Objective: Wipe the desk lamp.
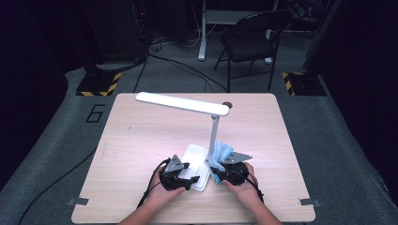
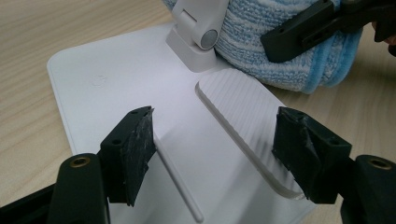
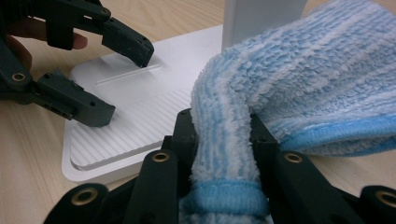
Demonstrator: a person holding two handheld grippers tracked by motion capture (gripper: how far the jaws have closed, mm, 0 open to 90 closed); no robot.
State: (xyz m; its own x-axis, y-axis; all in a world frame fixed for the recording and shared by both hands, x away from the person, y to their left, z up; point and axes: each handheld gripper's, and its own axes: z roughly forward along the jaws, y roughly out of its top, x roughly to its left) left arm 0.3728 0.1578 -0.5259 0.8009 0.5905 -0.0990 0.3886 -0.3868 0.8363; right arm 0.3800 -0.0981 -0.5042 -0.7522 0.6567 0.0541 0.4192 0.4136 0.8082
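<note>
A white desk lamp stands at the table's front middle, its flat base [image 1: 196, 164] under both grippers and its pole [image 1: 213, 133] rising behind. My left gripper [image 1: 194, 179] is open, its jaws spread wide and low over the base [image 2: 126, 79], one tip near a thin groove, the other over the ribbed pad [image 2: 243, 112]. A blue terry cloth [image 1: 220, 153] bunches against the pole's foot. My right gripper [image 3: 223, 140] is shut on a fold of the cloth [image 3: 303, 79]. The left gripper [image 3: 114, 79] sits just across the base [image 3: 135, 116].
The lamp's long white head [image 1: 183, 104] reaches out to the left over the table's middle. The wooden table [image 1: 141, 140] is bare around the lamp. A black folding chair [image 1: 253, 35] stands on the floor beyond the far edge.
</note>
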